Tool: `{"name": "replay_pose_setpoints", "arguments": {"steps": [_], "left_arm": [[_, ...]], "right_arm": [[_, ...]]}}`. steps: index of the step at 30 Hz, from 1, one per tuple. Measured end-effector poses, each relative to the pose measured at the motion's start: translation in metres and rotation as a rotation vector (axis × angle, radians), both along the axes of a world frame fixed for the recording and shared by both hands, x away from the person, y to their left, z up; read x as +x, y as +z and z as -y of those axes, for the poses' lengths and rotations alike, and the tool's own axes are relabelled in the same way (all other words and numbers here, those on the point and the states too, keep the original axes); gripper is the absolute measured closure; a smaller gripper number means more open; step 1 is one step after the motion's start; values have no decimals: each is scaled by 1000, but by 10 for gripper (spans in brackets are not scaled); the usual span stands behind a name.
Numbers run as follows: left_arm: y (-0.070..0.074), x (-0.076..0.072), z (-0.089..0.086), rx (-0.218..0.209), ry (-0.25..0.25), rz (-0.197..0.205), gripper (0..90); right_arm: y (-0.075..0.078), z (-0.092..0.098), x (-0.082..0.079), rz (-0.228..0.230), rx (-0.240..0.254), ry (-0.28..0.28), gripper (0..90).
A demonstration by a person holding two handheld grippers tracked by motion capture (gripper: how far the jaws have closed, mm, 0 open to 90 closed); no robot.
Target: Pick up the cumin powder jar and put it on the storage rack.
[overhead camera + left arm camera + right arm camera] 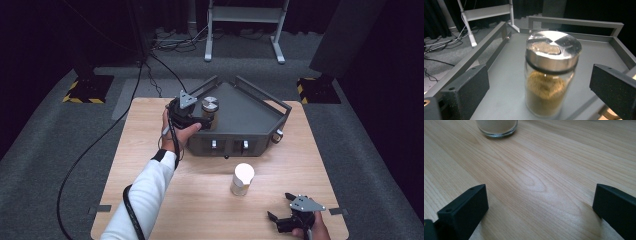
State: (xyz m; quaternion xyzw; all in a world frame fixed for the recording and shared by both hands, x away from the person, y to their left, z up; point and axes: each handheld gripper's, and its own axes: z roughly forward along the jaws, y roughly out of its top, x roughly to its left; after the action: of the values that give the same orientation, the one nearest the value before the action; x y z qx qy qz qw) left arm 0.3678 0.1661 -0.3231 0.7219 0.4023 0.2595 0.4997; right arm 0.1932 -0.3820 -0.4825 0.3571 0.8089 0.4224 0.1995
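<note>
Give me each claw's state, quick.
Left claw: open, jaws either side of the spice jar, not gripping.
Right claw: open, holding nothing, over the table.

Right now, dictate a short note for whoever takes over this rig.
Left gripper: jaws open, either side of the metal-lidded spice jar without touching it; the jar stands upright on the grey tray.
Right gripper: jaws open, nothing between them, low over the wooden table at its near right corner.
White-lidded jar: upright on the table in front of the tray.
Done: one jar on the tray.
Left, probably: the white-lidded jar.
</note>
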Motion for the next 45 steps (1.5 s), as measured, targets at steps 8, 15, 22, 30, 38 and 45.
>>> {"name": "replay_pose_setpoints", "arguments": {"steps": [8,15,22,30,38,45], "left_arm": [[-3,-21,-10,20,-29,19,21],[-10,-36,-17,31,-64,25,21],[-17,-54,-24,53,-78,51,21],[-33,-74,-36,58,-105,42,21],[-58,-94,-41,66,-125,39,21],[-81,-106,-44,55,-143,16,21]], "right_arm": [[0,0,0,0,1,0,0],[0,0,0,0,1,0,0],[0,0,0,0,0,0,0],[0,0,0,-1,0,0,0],[0,0,0,0,0,3,0],[0,0,0,0,0,3,0]]}}
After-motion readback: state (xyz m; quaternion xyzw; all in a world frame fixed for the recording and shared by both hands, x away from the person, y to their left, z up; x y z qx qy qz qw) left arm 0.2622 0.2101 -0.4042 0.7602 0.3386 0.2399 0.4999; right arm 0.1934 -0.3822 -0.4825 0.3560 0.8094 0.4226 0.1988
